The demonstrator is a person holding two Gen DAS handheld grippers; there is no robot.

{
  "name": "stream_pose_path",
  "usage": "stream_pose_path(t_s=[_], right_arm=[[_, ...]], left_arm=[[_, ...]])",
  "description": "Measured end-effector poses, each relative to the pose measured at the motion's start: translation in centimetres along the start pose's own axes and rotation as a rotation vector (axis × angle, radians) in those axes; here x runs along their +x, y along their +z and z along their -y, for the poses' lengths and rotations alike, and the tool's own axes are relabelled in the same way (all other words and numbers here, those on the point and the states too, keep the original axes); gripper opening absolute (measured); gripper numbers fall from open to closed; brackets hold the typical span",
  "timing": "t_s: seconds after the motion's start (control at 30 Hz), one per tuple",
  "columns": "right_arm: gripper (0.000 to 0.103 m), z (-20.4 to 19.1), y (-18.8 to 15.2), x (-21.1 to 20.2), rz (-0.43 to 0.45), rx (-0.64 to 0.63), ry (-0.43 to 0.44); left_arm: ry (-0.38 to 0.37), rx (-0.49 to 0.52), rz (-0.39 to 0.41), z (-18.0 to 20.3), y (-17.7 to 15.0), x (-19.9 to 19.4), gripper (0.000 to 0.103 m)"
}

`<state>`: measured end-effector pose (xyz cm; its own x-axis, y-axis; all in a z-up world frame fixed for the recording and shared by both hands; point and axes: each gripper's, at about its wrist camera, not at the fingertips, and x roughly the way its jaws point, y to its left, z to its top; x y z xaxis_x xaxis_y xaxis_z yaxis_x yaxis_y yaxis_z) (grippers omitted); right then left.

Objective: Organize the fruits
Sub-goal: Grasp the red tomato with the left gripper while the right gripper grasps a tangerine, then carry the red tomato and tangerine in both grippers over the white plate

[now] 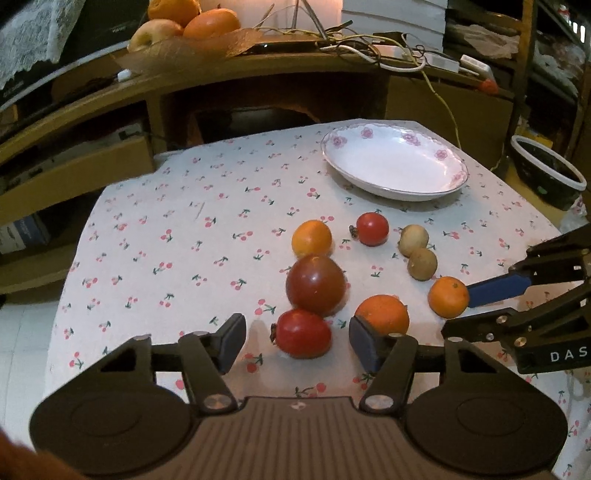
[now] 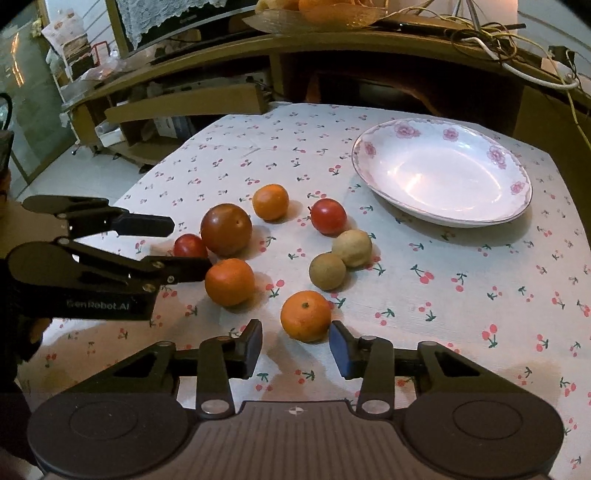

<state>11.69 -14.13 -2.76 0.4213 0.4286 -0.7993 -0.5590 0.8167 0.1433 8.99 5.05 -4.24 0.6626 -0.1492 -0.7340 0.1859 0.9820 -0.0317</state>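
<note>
Several fruits lie on a cherry-print tablecloth point(image 1: 166, 229) before an empty white flowered plate point(image 1: 393, 162), which also shows in the right wrist view point(image 2: 441, 173). My left gripper point(image 1: 297, 345) is open around a red tomato point(image 1: 303, 334), with an orange point(image 1: 384, 314) just beyond its right finger. A large dark tomato point(image 1: 316, 284) sits just beyond. My right gripper point(image 2: 297, 349) is open, its fingers on either side of a small orange point(image 2: 306, 315), not closed on it. Two tan round fruits point(image 2: 340, 258), another red tomato point(image 2: 328, 216) and a further orange point(image 2: 270, 202) lie between the grippers and the plate.
A wooden desk point(image 1: 258, 70) stands behind the table, with a bowl of fruit point(image 1: 184, 33) and tangled cables point(image 1: 369, 44) on top. A dark bin point(image 1: 546, 171) stands at the right. The table's left edge drops to a tiled floor point(image 1: 22, 332).
</note>
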Motion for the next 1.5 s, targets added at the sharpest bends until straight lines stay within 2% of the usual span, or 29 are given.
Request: stream_pose_path(t_s=[0.17,0.37,0.53,0.73,0.87,0.97,1.23,1.5], right_arm=[[0.036,0.1,0.0,0.1,0.000,0.002,0.005],[0.036,0.1,0.0,0.0,0.003,0.007,0.008],[0.036,-0.3,0.0,0.1,0.007,-0.016,-0.006],[0.036,-0.3,-0.1,0.3,0.014,-0.024,-0.014],[0.035,-0.3,-0.2,0.3,0.014,-0.028,-0.016],[0.026,-0.4,-0.2,0.2,0.014,-0.031,-0.031],[0.023,-0.5,-0.3,-0.2,0.012,-0.033,-0.025],[0.020,0.3,-0.7,-2.0,0.054,-0.005,-0.031]], left_arm=[[-0.028,-0.015,-0.003,-0.4,-0.1,-0.1,0.066],[-0.027,-0.032,-0.014,-0.7,-0.1,0.3,0.066],[-0.017,0.029,-0.035,0.8,-0.4,1.4,0.063],[-0.007,0.008,-0.037,1.0,0.0,1.6,0.053],[-0.004,-0.010,-0.040,0.9,0.1,1.4,0.041],[-0.016,-0.007,-0.046,1.1,0.0,1.2,0.041],[-0.008,0.026,-0.062,2.2,-0.2,0.7,0.041],[-0.006,0.033,-0.048,3.5,0.4,-0.7,0.041]])
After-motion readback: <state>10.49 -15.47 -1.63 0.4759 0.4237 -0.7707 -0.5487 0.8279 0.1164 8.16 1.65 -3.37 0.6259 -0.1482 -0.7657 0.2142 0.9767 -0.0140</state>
